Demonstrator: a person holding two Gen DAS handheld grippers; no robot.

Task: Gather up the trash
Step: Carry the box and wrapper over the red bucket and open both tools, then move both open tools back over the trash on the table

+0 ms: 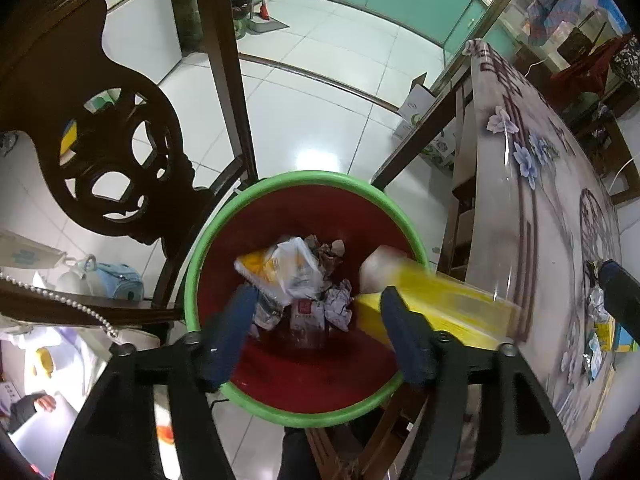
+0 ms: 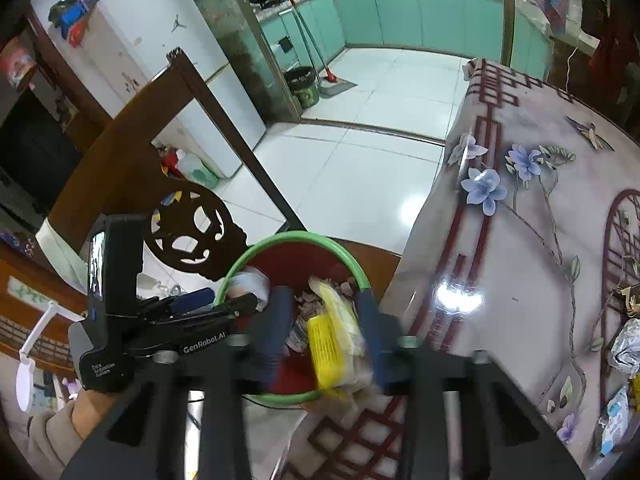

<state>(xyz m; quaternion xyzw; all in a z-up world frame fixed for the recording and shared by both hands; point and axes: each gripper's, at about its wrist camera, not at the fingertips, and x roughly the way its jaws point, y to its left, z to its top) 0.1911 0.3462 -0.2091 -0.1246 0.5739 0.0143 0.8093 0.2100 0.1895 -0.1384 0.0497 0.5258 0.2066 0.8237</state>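
Since both the left gripper [image 1: 316,308] and right gripper [image 2: 326,328] hang part-open over the green-rimmed bin [image 1: 202,240], holding nothing, with the yellow packet [image 2: 326,346] dropping in blurred by the table edge [image 2: 424,280], I'd hover till it lands.

The bin [image 1: 192,276] stands on the floor between the chair [image 1: 116,168] on its left and the table [image 1: 532,216] on its right — just beside both. In the bin lie a bag [image 1: 296,268], crumpled paper [image 1: 338,306] and wrappers. A packet [image 2: 332,344] is over the bin's table-side rim, blurred. More wrappers [image 2: 626,346] lie on the table, well right of the bin. Beyond the bin — open floor, then cabinets [image 2: 400,16].
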